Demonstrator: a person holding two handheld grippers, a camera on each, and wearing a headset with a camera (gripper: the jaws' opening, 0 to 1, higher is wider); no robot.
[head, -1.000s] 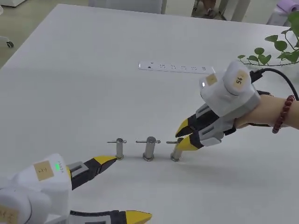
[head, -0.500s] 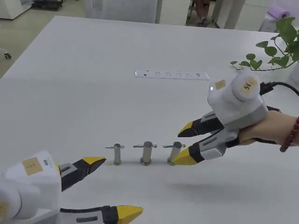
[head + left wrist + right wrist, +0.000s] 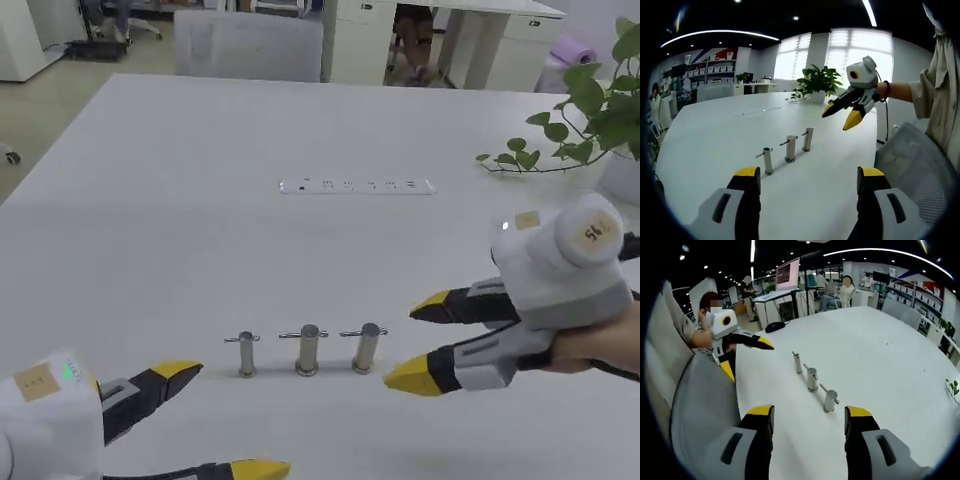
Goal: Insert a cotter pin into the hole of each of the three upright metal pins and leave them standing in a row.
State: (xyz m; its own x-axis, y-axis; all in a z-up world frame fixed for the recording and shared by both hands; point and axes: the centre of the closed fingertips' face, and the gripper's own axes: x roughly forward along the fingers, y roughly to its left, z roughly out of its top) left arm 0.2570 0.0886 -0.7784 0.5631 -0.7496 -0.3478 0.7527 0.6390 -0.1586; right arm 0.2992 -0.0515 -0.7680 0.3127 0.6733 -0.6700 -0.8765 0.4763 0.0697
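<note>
The left gripper point(image 3: 232, 418) is cropped low (head view); 3 metal pins point(image 3: 307, 350) are stood upright, cotter pins point(image 3: 288, 334) set crosswise; it and the right gripper point(image 3: 408, 345) are held wide open, empty.

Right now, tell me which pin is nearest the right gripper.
The right-end pin of the row in the head view: it stands just beside the right gripper, while the middle pin and left pin are farther off.

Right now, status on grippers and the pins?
Left gripper open, right gripper open, both off the work. Three metal pins upright in a row, cotter pin through each. Power strip well behind them.
</note>
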